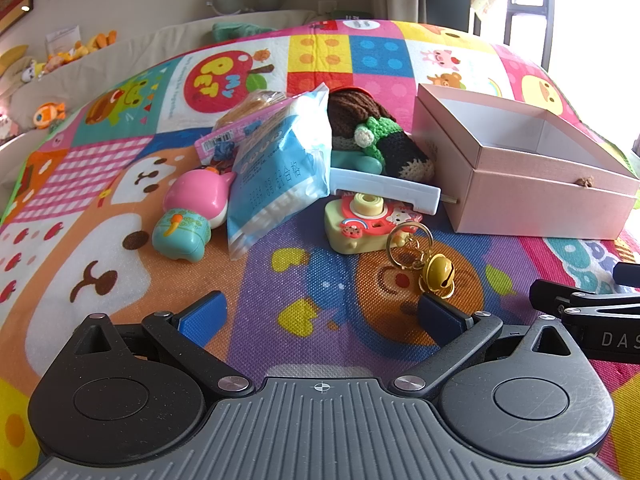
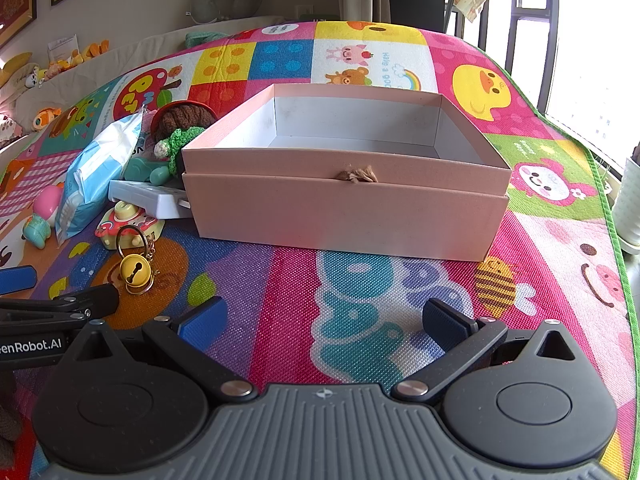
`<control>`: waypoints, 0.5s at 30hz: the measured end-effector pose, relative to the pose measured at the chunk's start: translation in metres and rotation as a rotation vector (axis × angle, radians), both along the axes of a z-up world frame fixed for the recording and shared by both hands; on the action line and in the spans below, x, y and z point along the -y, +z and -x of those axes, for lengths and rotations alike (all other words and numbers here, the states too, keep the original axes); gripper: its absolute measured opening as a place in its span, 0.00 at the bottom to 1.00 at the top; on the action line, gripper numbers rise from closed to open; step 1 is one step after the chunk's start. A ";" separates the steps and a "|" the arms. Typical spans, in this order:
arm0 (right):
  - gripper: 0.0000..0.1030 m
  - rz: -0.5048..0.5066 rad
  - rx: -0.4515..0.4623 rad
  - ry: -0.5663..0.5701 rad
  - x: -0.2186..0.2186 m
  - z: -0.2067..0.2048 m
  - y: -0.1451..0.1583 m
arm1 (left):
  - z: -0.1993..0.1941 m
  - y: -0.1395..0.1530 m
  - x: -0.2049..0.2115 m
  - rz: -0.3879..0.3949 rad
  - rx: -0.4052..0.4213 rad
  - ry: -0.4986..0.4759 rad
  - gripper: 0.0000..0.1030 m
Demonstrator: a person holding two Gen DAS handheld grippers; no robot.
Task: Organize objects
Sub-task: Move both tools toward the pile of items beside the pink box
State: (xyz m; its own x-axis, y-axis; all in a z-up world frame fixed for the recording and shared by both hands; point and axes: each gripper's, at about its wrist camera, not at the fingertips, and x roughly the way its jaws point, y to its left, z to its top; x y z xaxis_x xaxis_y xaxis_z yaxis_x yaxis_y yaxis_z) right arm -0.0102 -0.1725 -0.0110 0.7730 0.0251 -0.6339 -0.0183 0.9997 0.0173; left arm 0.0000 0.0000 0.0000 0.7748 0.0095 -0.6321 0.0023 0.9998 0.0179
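Note:
An open, empty pink box [image 2: 344,204] sits on the colourful play mat [image 2: 360,280]; it also shows in the left wrist view [image 1: 520,184]. Left of it lies a pile: a blue snack bag [image 1: 276,168], a pink and teal toy [image 1: 192,208], a crocheted brown and green doll [image 1: 372,132], a white plastic tray [image 1: 384,188], a yellow toy camera [image 1: 360,220] and a yellow bell keyring [image 1: 436,270]. My left gripper [image 1: 320,316] is open and empty, just short of the bell. My right gripper [image 2: 322,318] is open and empty in front of the box.
Plush toys [image 1: 48,114] line a beige cushion at the far left. A window and railing [image 2: 560,20] stand at the right, past the mat's green edge. A white container [image 2: 628,204] stands off the mat at the right.

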 end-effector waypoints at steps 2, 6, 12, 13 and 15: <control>1.00 0.000 0.000 0.000 0.000 0.000 0.000 | 0.000 0.000 0.000 0.001 0.000 0.000 1.00; 1.00 0.000 0.000 0.000 0.000 0.000 0.000 | 0.000 0.000 0.000 0.000 0.000 0.000 1.00; 1.00 -0.001 0.000 0.001 0.001 0.001 0.000 | 0.000 0.000 -0.001 -0.003 -0.001 -0.001 1.00; 1.00 0.001 0.000 0.001 0.001 0.001 0.000 | 0.000 0.000 -0.001 -0.003 -0.001 -0.001 1.00; 1.00 -0.001 0.000 0.001 0.002 0.001 0.000 | 0.000 0.000 -0.001 -0.002 -0.001 -0.001 1.00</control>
